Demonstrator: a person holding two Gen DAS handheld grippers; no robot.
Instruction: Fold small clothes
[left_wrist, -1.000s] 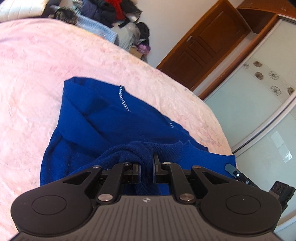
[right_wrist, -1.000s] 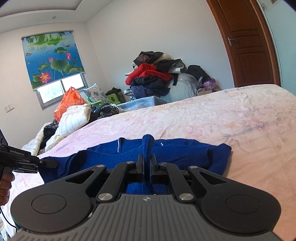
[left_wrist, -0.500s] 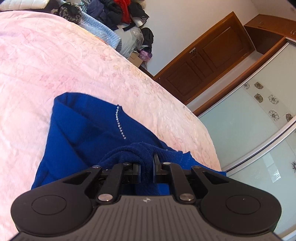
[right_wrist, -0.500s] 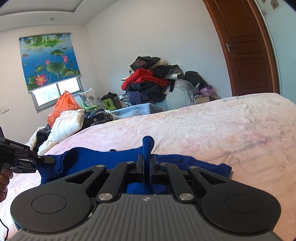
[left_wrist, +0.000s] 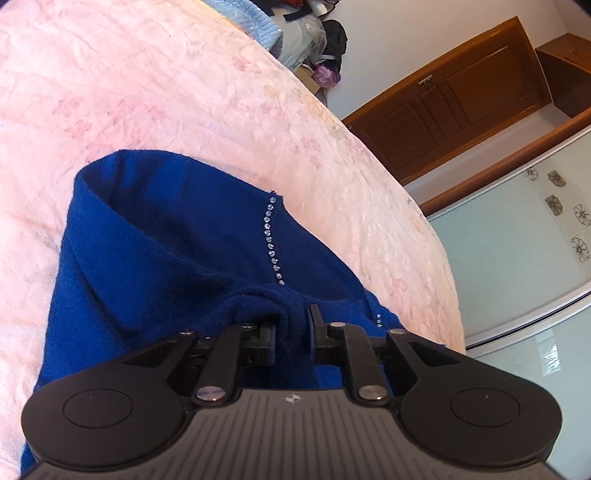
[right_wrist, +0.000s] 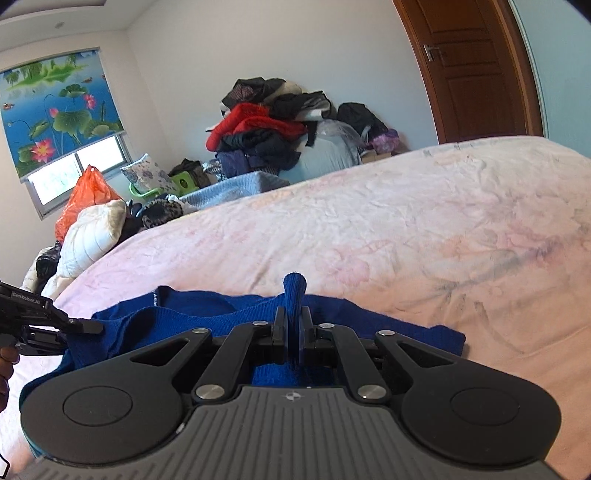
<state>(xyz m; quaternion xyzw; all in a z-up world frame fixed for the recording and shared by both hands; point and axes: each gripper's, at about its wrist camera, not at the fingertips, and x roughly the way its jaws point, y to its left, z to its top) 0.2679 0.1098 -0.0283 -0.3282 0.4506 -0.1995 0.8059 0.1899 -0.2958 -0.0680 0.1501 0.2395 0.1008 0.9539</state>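
Observation:
A royal-blue knit sweater (left_wrist: 177, 236) with a line of small rhinestones (left_wrist: 271, 240) lies on the pink bedspread (left_wrist: 147, 81). My left gripper (left_wrist: 291, 325) is shut on a bunched fold of the sweater. My right gripper (right_wrist: 294, 328) is shut on another fold of the sweater (right_wrist: 229, 314), with a tuft sticking up between the fingers. The left gripper also shows in the right wrist view (right_wrist: 77, 326) at the far left, pinching the sweater's edge.
A pile of clothes (right_wrist: 273, 129) and bags stands beyond the bed's far side. Pillows (right_wrist: 92, 232) and an orange bag (right_wrist: 83, 195) lie by the window. A wooden door (right_wrist: 476, 70) is at the right. A sliding wardrobe (left_wrist: 517, 258) flanks the bed.
Both grippers have pulled the sweater toward me across the bed. Its far edge now lies closer and the garment looks more gathered. Both grips stay shut.

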